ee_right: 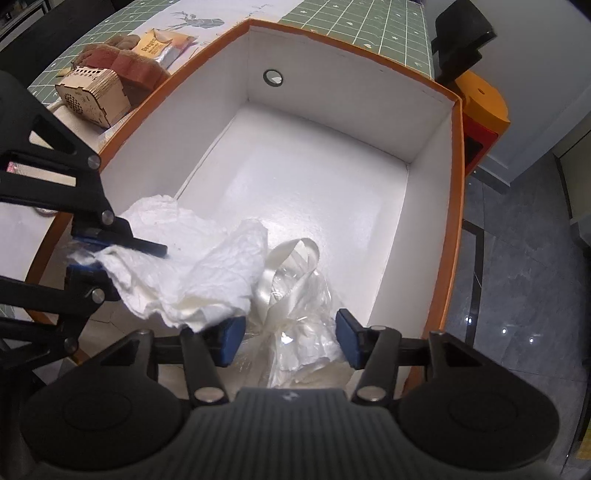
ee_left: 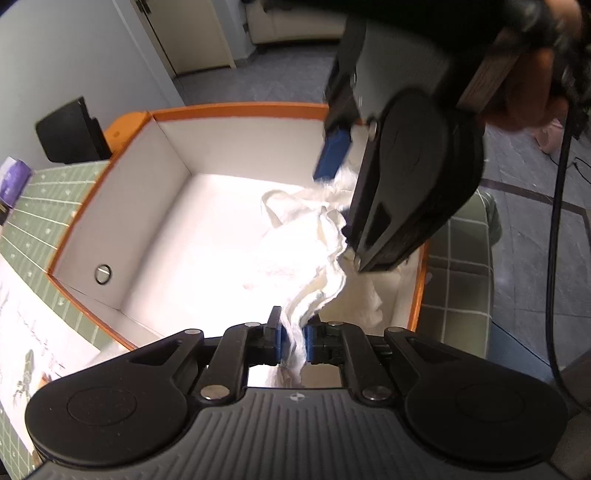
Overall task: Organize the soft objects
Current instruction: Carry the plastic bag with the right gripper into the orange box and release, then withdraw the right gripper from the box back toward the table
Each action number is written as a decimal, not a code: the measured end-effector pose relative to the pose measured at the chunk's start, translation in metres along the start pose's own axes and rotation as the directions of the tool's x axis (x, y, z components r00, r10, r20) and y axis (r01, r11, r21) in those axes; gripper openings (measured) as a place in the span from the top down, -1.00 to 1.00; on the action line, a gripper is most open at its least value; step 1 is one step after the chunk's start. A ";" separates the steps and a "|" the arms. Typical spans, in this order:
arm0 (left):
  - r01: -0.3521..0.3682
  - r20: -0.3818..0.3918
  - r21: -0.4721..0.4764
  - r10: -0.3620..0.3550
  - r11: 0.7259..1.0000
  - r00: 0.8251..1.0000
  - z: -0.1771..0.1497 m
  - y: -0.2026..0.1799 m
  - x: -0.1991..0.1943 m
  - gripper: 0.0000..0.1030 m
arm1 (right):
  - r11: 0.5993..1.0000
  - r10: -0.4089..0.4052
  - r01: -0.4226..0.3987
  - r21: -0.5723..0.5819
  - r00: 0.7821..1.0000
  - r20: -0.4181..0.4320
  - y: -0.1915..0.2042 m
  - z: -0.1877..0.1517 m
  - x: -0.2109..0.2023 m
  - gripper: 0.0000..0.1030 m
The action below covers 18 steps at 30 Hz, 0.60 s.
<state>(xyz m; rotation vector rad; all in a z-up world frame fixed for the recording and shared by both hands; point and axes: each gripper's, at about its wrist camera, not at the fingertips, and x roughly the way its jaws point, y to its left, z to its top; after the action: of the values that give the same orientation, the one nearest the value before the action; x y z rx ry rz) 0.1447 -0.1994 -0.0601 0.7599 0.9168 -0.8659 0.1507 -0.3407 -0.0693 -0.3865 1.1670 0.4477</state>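
Grey tiled floor [ee_right: 524,258], pale sofa [ee_left: 295,22] beyond

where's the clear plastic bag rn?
Right wrist view: the clear plastic bag lies inside the orange box at its near end, between the open right tool's fingers, beside the white tissue paper.

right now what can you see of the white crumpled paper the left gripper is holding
The white crumpled paper looks like thin, wrinkled tissue, soft and creased all over, bunched into a loose sheet. One end is pinched between the blue pads of the left gripper, which is shut on it. From there it drapes down into the orange box, over its white floor near one corner. Its far edge lies against a clear plastic wrap with a cream ribbon, and reaches one blue pad of the open right gripper.
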 end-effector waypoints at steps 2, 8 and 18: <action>0.006 0.001 -0.014 -0.006 1.000 1.000 0.001 0.006 0.000 0.62 | 1.000 -0.007 0.007 -0.016 1.000 -0.005 -0.002 0.003 -0.007 -0.12; 0.110 0.044 -0.065 -0.107 0.992 0.993 -0.002 0.021 -0.006 -0.06 | 1.000 -0.020 0.020 -0.024 0.999 0.027 -0.008 0.007 -0.035 -0.18; 0.014 0.140 -0.250 0.022 0.968 0.990 -0.020 0.044 -0.043 0.06 | 0.994 0.111 -0.111 0.003 0.994 -0.002 0.018 0.019 -0.004 0.76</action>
<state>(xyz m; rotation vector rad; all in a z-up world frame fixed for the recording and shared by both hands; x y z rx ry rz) 0.1613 -0.1498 -0.0217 0.4753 0.8777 -0.7727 0.1550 -0.3160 -0.0599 -0.3211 1.1953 0.5426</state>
